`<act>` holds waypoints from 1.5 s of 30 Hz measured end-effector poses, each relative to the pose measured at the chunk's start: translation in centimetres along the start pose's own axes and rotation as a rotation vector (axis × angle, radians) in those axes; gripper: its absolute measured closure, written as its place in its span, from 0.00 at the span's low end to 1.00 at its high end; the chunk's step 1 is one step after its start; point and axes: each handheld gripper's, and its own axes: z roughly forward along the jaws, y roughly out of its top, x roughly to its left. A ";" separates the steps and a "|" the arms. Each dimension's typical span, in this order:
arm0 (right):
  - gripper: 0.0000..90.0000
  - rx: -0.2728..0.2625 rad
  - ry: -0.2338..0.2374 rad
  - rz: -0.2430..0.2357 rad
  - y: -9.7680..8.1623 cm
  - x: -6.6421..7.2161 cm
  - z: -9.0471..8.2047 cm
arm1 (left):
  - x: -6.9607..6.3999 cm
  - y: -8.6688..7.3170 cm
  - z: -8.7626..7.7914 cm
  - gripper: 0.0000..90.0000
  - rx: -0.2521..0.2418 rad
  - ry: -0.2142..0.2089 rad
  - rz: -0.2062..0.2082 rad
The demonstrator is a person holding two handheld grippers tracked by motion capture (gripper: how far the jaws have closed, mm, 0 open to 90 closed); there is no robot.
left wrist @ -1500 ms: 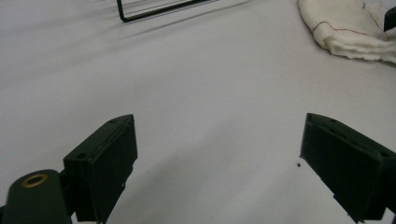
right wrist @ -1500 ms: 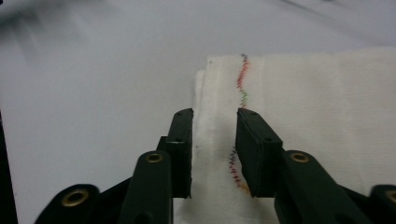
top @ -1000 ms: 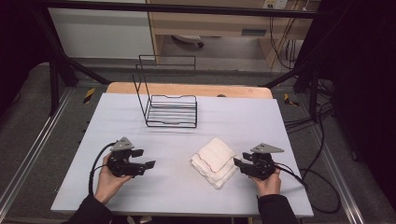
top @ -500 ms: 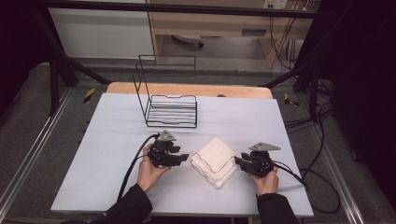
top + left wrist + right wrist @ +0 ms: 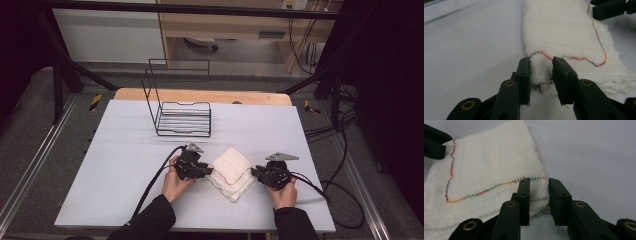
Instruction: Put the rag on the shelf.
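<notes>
L gripper [image 5: 209,170] now at towel [image 5: 231,171]

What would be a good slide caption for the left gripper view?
Left gripper closing its jaws on a corner of the folded white cloth with rainbow stitching.

Soft white woven cloth [image 5: 231,171] with rough frayed edges, matt black plastic gripper jaws, thin black wire rack [image 5: 182,118], smooth matt table [image 5: 120,165]

One folded white cloth [image 5: 231,171] at lower centre of the high view; one black wire rack [image 5: 182,112] above it, upper centre; two grippers, left [image 5: 205,170] and right [image 5: 257,173]; one white table [image 5: 115,165].
</notes>
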 end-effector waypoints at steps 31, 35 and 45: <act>0.82 -0.037 0.060 -0.085 2.1 0.7 2.1 | -3.7 -3.3 -3.0 0.79 0.013 0.029 0.003; 0.62 -0.089 0.085 -0.068 2.1 0.8 0.9 | -3.2 -2.3 -3.7 0.61 -0.019 0.040 0.038; 0.24 -0.113 0.106 -0.013 0.6 -0.2 -1.4 | -0.7 1.6 -2.5 0.33 -0.032 0.113 0.067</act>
